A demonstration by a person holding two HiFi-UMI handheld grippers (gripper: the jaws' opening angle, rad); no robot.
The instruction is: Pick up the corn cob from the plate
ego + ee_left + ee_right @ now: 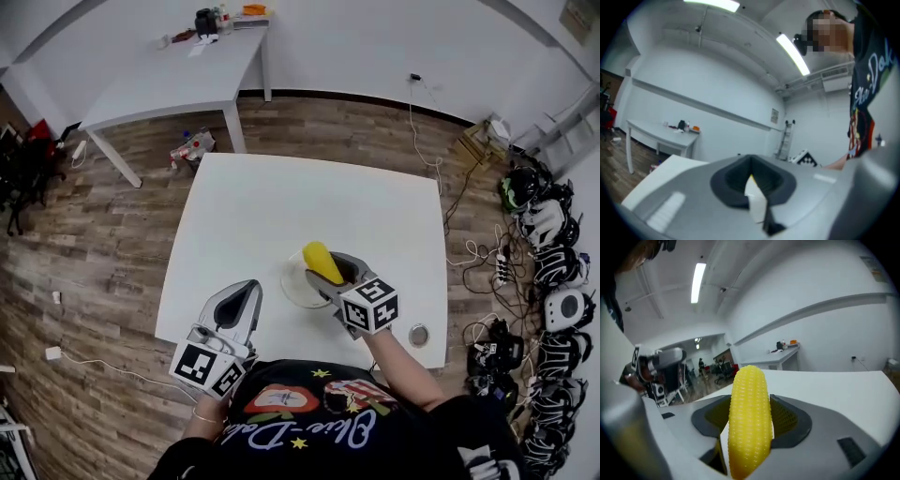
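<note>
A yellow corn cob [322, 262] is held above the white plate [296, 286] on the white table [253, 202]. My right gripper [330, 274] is shut on it, and in the right gripper view the corn cob [750, 418] stands upright between the dark pads [787, 420], its tip sticking out past them. My left gripper [246, 298] is at the table's near edge, left of the plate, shut with nothing in it. In the left gripper view the left gripper [752, 187] points up and away from the table top, its jaws together.
A small round grey object [418, 334] lies near the table's front right corner. A second white table [169, 80] with small items stands at the back left. Cables and headsets [548, 272] crowd the floor at the right.
</note>
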